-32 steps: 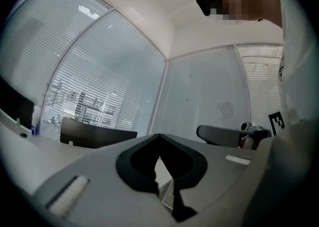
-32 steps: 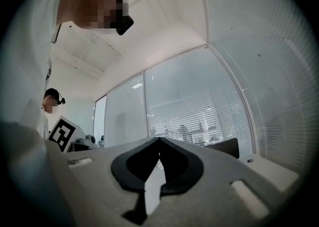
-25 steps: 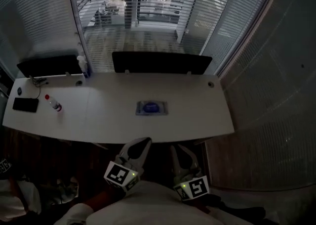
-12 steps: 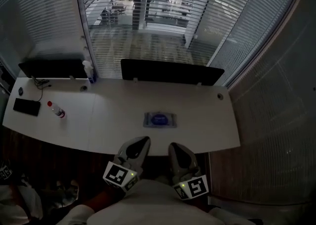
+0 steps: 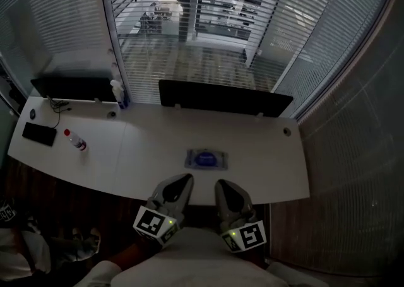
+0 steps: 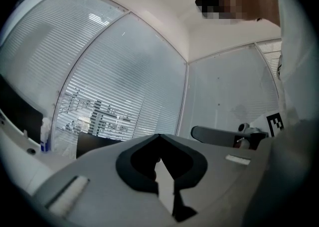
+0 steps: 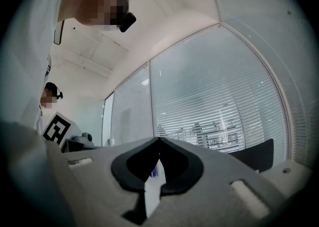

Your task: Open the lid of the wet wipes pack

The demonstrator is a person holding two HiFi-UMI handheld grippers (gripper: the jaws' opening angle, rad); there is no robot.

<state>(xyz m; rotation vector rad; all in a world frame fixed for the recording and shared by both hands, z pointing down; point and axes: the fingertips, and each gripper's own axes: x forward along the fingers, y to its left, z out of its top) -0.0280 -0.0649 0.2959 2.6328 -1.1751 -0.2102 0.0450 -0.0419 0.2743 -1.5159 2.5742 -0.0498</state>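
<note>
White smooth worktop (image 5: pixel 265 153): we list one flat rectangular wet wipes pack (image 5: pixel 206 159), blue oval on top, lying mid-surface. Grey left claw (image 5: pixel 182 183) and right claw (image 5: pixel 224 186), both clenched empty, short of it.

An office: a long white desk (image 5: pixel 265 153), dark desk screens (image 5: pixel 224 98) and glass walls with slatted blinds (image 5: pixel 189 33)

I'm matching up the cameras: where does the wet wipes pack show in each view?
Head view: the wet wipes pack lies flat on the white desk, about midway along it.
Left gripper view: not in it.
Right gripper view: not in it.
Shared landmark: the black desk screen, seen in all three.
</note>
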